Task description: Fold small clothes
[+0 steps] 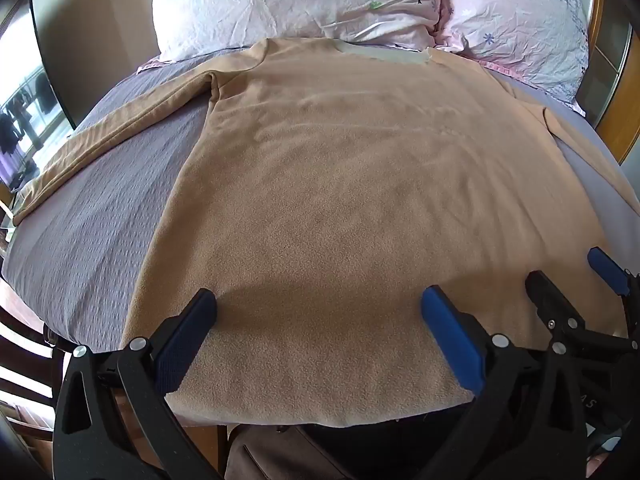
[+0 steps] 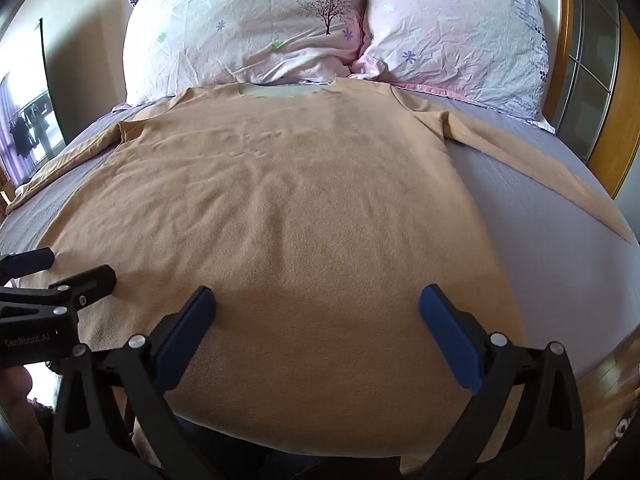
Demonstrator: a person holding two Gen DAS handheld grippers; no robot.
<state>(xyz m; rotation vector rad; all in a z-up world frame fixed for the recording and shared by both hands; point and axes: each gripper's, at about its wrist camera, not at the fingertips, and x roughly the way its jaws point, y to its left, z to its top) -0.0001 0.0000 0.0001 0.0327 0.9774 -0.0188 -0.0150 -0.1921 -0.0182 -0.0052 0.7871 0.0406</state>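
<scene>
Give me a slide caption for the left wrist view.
Open left tool poised over the hem of a tan shirt spread flat on the bed.

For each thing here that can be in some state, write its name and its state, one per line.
Shirt: spread flat on the bed, unfolded, hem nearest the grippers.
Left sleeve: stretched out sideways.
Right sleeve: stretched out sideways.
Left gripper: open, over the hem, holding nothing.
Right gripper: open, over the hem, holding nothing.
Pillows: side by side, creased.
</scene>
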